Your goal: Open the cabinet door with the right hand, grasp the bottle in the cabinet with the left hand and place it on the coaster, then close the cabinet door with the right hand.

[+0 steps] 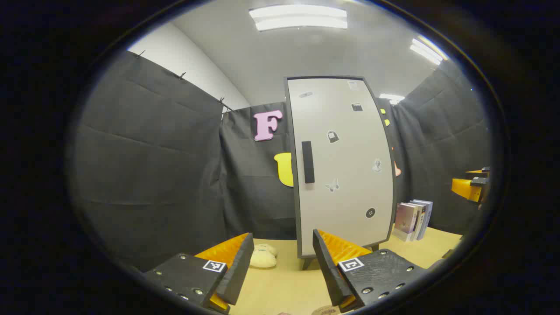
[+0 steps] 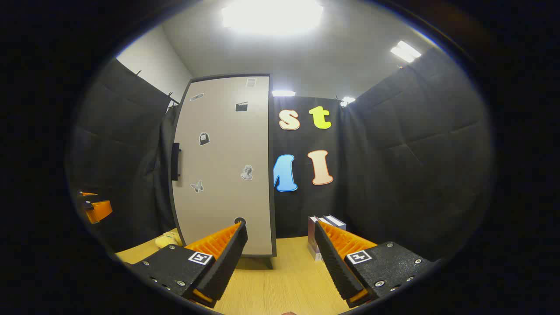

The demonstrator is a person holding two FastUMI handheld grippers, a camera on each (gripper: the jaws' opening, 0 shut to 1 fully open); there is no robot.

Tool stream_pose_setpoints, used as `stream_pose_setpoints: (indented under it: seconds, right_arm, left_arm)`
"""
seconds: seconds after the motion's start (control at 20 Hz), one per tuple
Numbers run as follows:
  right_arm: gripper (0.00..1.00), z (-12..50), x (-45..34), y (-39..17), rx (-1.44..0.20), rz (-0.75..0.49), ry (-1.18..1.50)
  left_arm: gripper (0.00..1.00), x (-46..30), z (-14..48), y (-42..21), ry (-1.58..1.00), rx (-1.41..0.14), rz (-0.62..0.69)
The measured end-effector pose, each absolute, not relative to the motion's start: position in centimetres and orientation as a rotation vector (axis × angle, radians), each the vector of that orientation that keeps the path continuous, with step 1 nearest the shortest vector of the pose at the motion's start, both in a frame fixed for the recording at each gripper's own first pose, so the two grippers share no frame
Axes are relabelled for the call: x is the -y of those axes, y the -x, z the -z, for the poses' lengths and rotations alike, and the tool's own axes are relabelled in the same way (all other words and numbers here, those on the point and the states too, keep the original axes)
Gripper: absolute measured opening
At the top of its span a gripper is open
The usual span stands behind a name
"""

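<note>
Wood tabletop, shut door, both tools waiting

Pale and closed, the cabinet door (image 1: 343, 166) faces you in the left gripper view, its dark handle (image 1: 308, 162) sitting at about 9 o'clock on the panel. That puts the hinge on the far side, so your pull has to start from the handle edge. The bottle is presumably inside the cabinet; with the door shut you cannot see it.

Your right gripper (image 2: 280, 249) is spread wide with nothing between its fingers, well apart from the door (image 2: 223, 166). In the right gripper view the handle (image 2: 175, 162) lies off at 9 o'clock, so you are aimed past the panel, not at the grip. Judging from this, swing left before you close in.

Your left gripper (image 1: 282, 258) is likewise released and empty, low over the table (image 1: 280, 284). Holding it back makes sense: it leaves the door's swing free.

At 6 o'clock, right on the lower edge of the left gripper view, a round brownish piece (image 1: 326, 310) may be the coaster; too little shows to be sure. Some books (image 1: 413, 219) stand just beside the cabinet's right side, and a pale soft object (image 1: 263, 257) lies near its left foot; mind both
</note>
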State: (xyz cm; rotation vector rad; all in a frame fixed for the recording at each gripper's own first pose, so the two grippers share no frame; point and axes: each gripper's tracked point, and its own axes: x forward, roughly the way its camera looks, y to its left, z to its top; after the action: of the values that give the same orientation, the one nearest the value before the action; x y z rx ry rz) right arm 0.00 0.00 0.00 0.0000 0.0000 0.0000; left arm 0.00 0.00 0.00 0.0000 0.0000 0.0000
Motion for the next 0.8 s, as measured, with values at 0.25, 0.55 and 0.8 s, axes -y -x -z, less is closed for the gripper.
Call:
stream_pose_setpoints:
  seconds: [0.25, 0.55, 0.8]
  right_arm:
    - [0.95, 0.19, 0.13, -0.13, -0.004, -0.001, -0.003]
    - [0.95, -0.08, -0.13, -0.54, 0.001, -0.012, -0.015]
    - [0.95, -0.13, -0.44, -0.62, 0.005, -0.025, -0.01]
  left_arm:
    - [0.78, -0.11, 0.06, -0.14, -0.005, 0.002, -0.012]
    - [0.78, -0.07, -0.37, 0.01, 0.001, 0.008, -0.013]
    - [0.78, -0.28, -0.2, -0.08, -0.003, 0.008, -0.025]
